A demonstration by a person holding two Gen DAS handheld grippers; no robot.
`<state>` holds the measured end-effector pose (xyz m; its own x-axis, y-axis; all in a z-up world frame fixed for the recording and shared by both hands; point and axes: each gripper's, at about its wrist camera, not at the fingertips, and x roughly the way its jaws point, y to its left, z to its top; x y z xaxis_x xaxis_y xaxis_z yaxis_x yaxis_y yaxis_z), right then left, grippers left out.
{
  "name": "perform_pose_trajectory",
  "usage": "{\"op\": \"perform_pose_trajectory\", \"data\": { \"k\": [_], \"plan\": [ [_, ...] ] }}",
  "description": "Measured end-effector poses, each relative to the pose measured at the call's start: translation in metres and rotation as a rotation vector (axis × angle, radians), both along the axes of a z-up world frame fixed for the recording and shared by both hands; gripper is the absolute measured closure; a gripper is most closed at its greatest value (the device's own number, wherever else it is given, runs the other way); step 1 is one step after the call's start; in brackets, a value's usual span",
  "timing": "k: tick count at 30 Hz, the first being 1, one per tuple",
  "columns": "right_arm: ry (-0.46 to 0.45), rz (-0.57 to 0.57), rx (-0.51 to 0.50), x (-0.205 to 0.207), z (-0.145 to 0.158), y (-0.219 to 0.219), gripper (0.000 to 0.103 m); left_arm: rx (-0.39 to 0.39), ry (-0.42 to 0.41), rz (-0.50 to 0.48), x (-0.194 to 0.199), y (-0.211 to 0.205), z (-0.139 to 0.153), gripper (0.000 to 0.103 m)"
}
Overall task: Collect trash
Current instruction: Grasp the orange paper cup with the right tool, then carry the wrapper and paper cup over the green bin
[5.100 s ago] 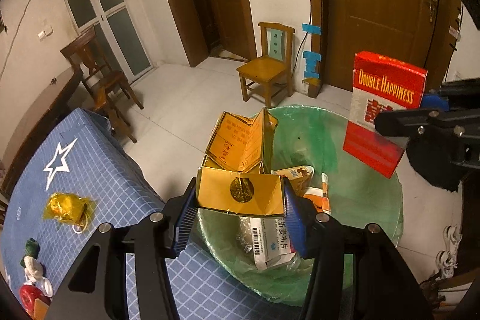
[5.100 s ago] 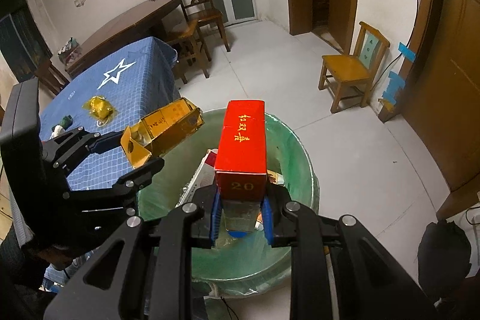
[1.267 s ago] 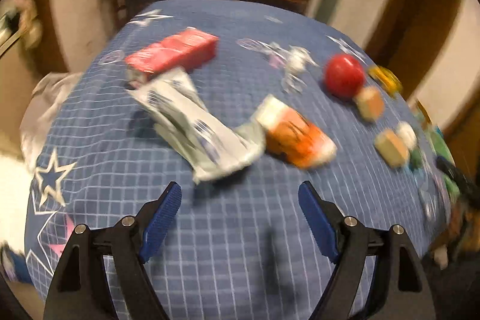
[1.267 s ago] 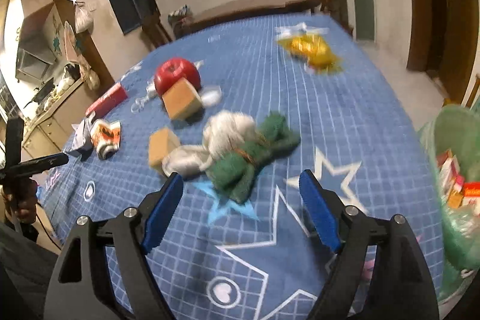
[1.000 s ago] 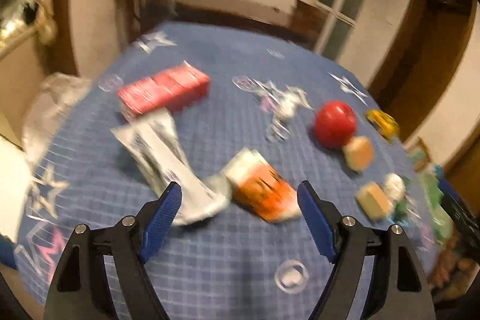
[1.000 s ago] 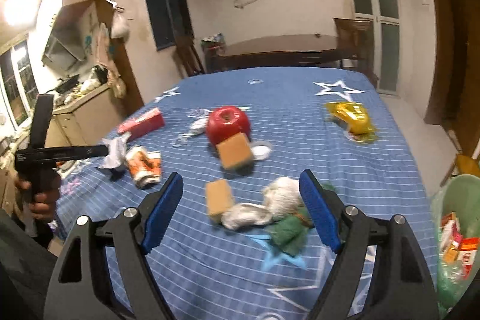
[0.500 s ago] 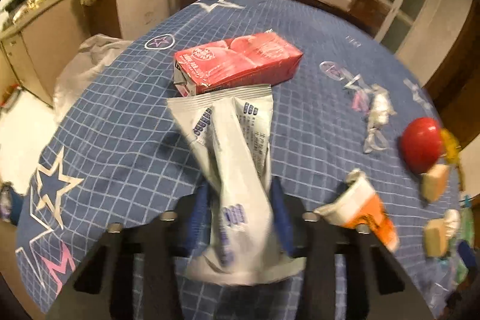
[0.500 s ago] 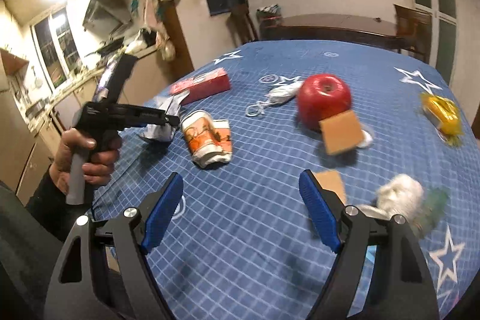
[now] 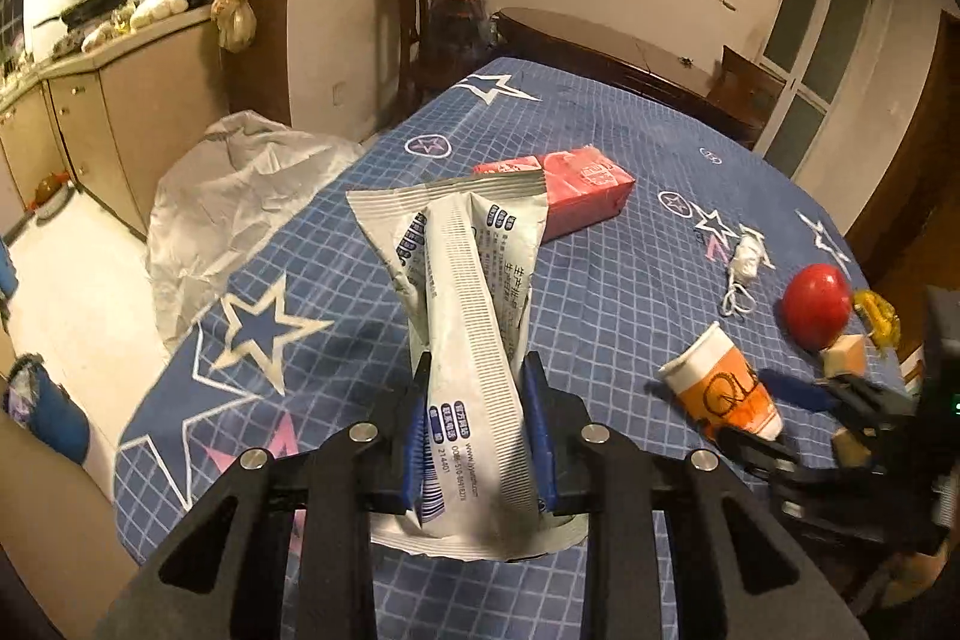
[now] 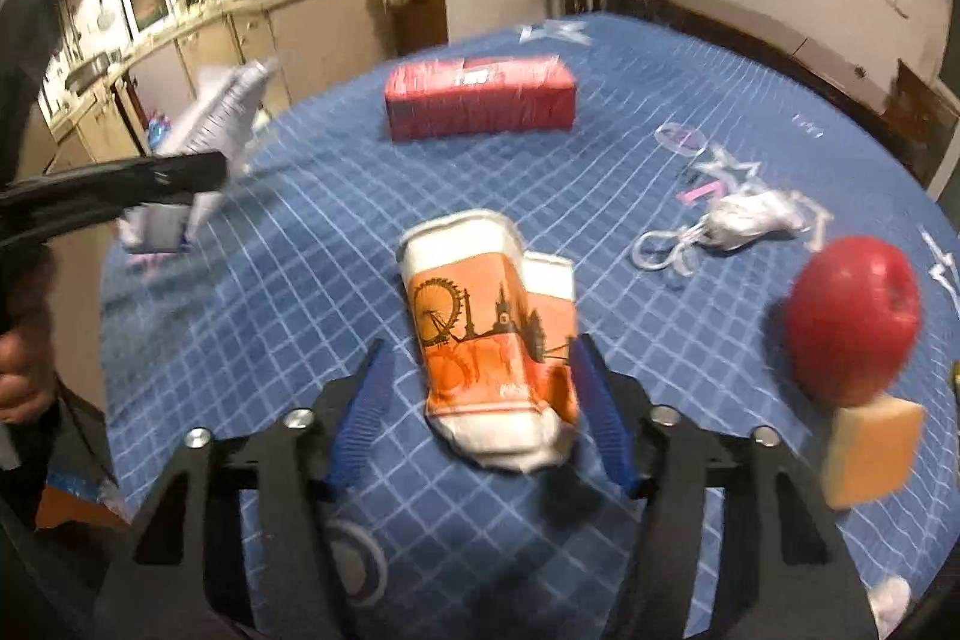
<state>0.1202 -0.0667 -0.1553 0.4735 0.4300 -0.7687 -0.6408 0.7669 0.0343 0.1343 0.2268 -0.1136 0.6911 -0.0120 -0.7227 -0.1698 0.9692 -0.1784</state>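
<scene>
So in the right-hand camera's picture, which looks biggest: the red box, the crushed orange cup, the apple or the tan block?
1. Crushed orange cup, though nearest the camera.
2. Red box, farther off.
3. Apple.
4. Tan block.

Open blue tablecloth (image 9: 606, 292) between the red carton (image 10: 479, 97) and crushed paper cup (image 10: 492, 334), apple (image 10: 852, 319) and tan blocks (image 10: 870, 451) crowding the right, bare cloth left of the cup

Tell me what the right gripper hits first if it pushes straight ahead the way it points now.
The crushed orange paper cups: they lie on the tablecloth between the right gripper jaws, which have just been closing but do not yet clamp them. Beyond them, probably the cloth; depth is unclear.
</scene>
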Motion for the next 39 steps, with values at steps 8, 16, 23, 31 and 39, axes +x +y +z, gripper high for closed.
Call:
{"op": "perform_pose_trajectory", "data": {
  "k": [8, 16, 23, 31, 39],
  "plan": [
    [-0.073, -0.035, -0.062, -0.009, -0.004, 0.010, 0.073, 0.009, -0.014, -0.007, 0.000, -0.005, 0.000, 0.073],
    [-0.182, -0.095, 0.012, -0.047, 0.027, -0.014, 0.073, 0.080, -0.059, -0.056, -0.006, -0.038, 0.014, 0.073],
    [-0.255, -0.215, 0.087, -0.086, 0.060, -0.067, 0.073, 0.135, -0.085, -0.158, 0.000, -0.091, 0.022, 0.073],
    [-0.299, -0.382, 0.152, -0.112, 0.082, -0.135, 0.073, 0.210, -0.126, -0.327, 0.004, -0.177, 0.034, 0.073],
    [-0.355, -0.566, 0.144, -0.133, 0.099, -0.207, 0.073, 0.265, -0.181, -0.495, 0.006, -0.272, 0.049, 0.073]
  ]
}}
